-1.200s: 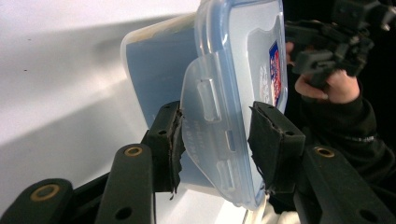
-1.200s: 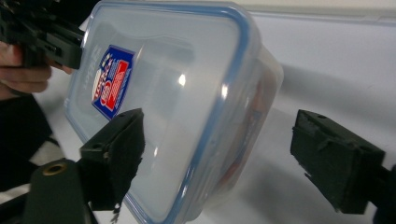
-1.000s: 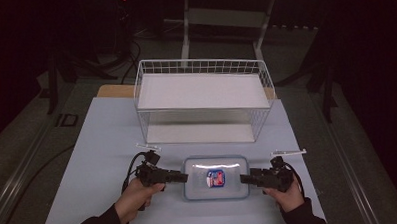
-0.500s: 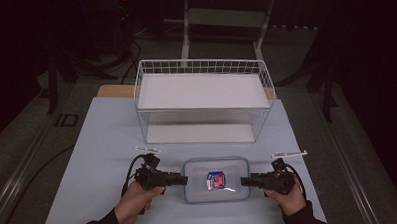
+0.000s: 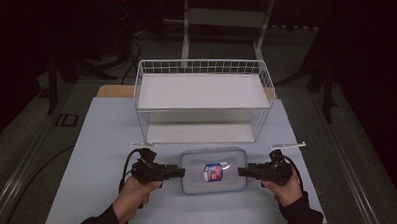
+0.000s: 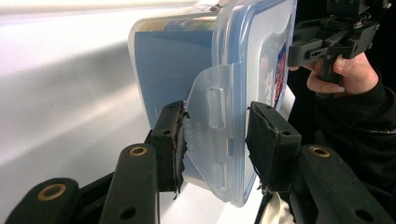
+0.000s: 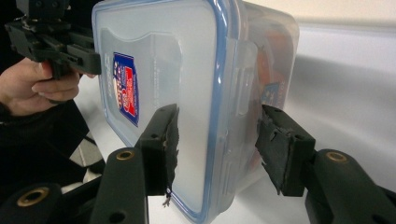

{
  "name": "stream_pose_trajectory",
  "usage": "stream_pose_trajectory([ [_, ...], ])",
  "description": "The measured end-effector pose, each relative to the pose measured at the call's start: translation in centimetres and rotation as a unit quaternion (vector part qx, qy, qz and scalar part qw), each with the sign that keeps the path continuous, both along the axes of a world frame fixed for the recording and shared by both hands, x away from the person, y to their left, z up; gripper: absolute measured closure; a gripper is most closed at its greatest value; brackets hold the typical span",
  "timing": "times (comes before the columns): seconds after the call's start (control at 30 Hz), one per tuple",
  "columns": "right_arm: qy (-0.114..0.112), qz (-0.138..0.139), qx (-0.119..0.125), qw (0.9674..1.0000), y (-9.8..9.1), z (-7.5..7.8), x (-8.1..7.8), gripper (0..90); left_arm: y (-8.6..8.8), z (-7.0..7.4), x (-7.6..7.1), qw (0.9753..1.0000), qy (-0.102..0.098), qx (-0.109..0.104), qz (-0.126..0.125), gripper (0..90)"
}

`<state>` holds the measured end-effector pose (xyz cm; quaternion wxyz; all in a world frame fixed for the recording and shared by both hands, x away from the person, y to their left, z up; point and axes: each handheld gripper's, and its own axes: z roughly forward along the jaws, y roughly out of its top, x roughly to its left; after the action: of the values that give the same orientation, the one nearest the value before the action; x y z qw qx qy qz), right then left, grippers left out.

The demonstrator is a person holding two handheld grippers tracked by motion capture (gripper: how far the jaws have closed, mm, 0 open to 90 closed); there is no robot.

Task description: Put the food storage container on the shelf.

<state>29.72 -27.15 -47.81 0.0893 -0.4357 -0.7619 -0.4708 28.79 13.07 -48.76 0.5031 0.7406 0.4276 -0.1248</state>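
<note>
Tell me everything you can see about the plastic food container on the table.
The container is a clear, rounded-rectangle plastic box with a blue-rimmed snap lid, shut, carrying a red-and-blue label. It lies flat on the white table before the wire basket. The left gripper straddles one end's latch flap, the right gripper the other end.

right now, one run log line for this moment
scene: lidded container on table, wire basket behind | left gripper: astride left latch, pad gap | right gripper: jaws just closing, astride right end
</note>
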Motion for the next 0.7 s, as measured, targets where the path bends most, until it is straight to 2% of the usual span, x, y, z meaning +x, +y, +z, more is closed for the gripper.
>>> stream_pose_trajectory([
  [0.3,-0.029,-0.002,0.002,0.9996,0.7,1.0,2.1,48.8,0.4,0.8,1.3,0.9993,-0.028,0.003,0.023,57.2],
  [0.7,-0.05,-0.014,-0.003,0.9986,1.6,0.7,4.5,48.7,0.8,-0.3,3.5,0.9982,-0.046,0.0,0.038,56.6],
])
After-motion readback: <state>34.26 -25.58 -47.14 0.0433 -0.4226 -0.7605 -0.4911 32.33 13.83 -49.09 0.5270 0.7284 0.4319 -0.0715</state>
